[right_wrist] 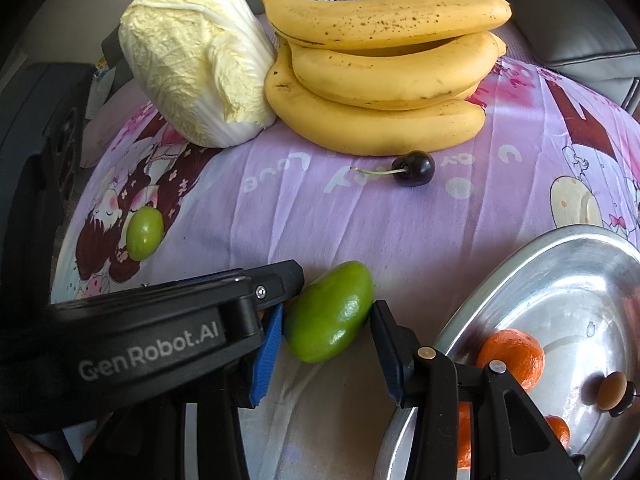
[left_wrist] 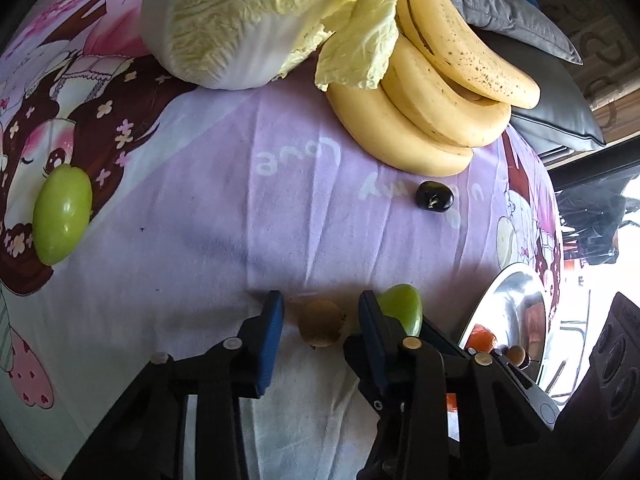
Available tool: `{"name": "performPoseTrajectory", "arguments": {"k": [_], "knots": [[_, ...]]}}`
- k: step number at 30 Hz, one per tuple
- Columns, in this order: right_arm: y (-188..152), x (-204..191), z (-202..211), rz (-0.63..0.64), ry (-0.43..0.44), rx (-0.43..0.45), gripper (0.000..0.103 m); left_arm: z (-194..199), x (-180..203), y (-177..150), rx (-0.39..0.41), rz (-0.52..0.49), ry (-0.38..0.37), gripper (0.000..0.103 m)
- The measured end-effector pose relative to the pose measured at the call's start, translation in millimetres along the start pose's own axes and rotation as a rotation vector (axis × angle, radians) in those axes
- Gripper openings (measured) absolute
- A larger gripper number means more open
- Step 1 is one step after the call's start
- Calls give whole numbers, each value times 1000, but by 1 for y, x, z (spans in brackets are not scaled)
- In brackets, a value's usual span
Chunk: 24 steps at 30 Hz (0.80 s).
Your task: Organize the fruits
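Green fruit [right_wrist: 330,312] sits pinched in the right claw [right_wrist: 326,344] — smooth, firm, maybe slippery — so squeeze its fat middle gently.

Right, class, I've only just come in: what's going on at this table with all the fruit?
A person is sorting fruit with a hand-held gripper in each hand. The right gripper is clamped on a green fruit beside a metal tray that already holds an orange. The left gripper has a small brown fruit between its fingers; whether it grips it is unclear. Bananas, a cabbage, a cherry and another green fruit lie on the purple cloth.
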State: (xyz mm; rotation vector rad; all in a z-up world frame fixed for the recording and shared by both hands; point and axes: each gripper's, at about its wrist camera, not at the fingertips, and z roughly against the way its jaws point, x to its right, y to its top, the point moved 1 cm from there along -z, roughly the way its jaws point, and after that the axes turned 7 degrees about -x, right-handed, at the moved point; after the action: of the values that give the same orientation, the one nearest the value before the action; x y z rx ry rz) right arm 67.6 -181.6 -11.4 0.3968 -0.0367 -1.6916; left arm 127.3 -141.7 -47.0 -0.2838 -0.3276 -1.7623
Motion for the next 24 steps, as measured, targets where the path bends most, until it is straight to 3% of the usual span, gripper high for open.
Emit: {"name": "performPoseTrajectory", "arguments": {"k": [8,12,21,24], "knots": [[1,0,0,7,6,0,48,-7,-6,3,-11,48,-34,31],[0,1,1,10,7,-2,48,-7,-2,2,-2,23,-8,25],[-1,3,3,1,25,-3,48,-3,1,-2,17,34,-17,25],[-1,5,4,-5,37,-2,48,4,-16,-2,36,62,-1,25]]}}
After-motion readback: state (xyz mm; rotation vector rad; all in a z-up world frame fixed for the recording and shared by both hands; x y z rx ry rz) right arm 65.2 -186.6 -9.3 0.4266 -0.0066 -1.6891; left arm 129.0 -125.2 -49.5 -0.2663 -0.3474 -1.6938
